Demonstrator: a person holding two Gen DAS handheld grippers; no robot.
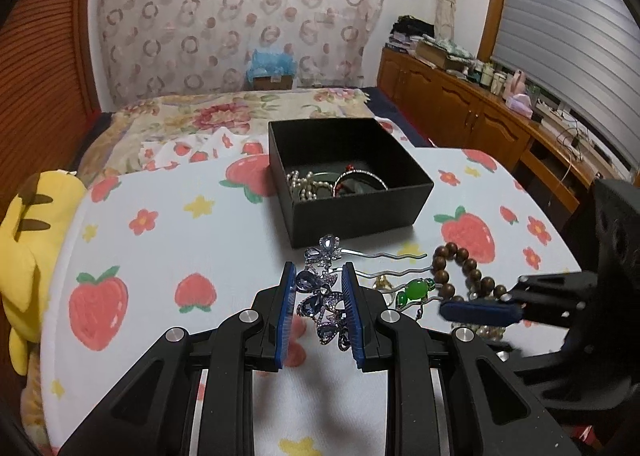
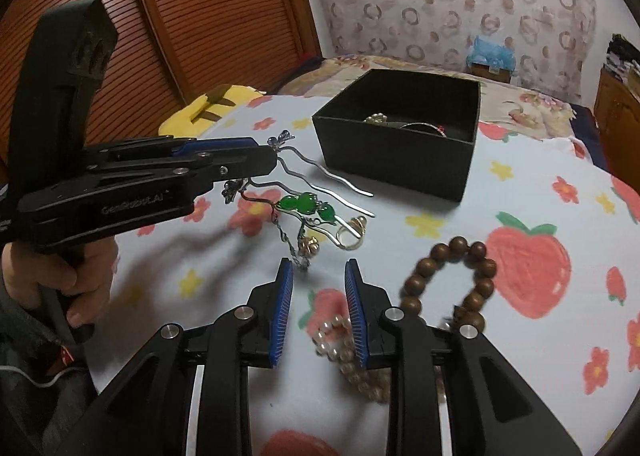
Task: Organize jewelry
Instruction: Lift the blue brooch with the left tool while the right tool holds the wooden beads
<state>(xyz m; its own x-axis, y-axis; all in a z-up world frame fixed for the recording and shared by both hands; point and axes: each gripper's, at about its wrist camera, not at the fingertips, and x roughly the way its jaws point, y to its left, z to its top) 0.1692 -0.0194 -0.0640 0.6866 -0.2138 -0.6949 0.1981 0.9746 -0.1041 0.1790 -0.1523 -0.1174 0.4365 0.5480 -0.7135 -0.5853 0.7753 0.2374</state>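
Note:
My left gripper (image 1: 319, 284) has its blue pads around the jewelled head of a blue crystal hairpin (image 1: 322, 296), whose silver prongs (image 1: 384, 254) point right; the pads touch it. The same gripper (image 2: 256, 160) shows in the right wrist view, lifting the hairpin slightly. A green jade hairpin (image 2: 306, 205), a gold ring (image 2: 352, 234), a wooden bead bracelet (image 2: 452, 280) and a pearl bracelet (image 2: 340, 340) lie on the strawberry cloth. My right gripper (image 2: 319, 284) is open and empty above the pearls. A black box (image 1: 348, 180) holds pearls and a bangle.
The table (image 1: 168, 240) carries a white cloth printed with strawberries and flowers. A yellow plush toy (image 1: 28, 240) sits at the left edge. A bed (image 1: 224, 112) lies behind the table and a wooden cabinet (image 1: 472, 112) stands at the right.

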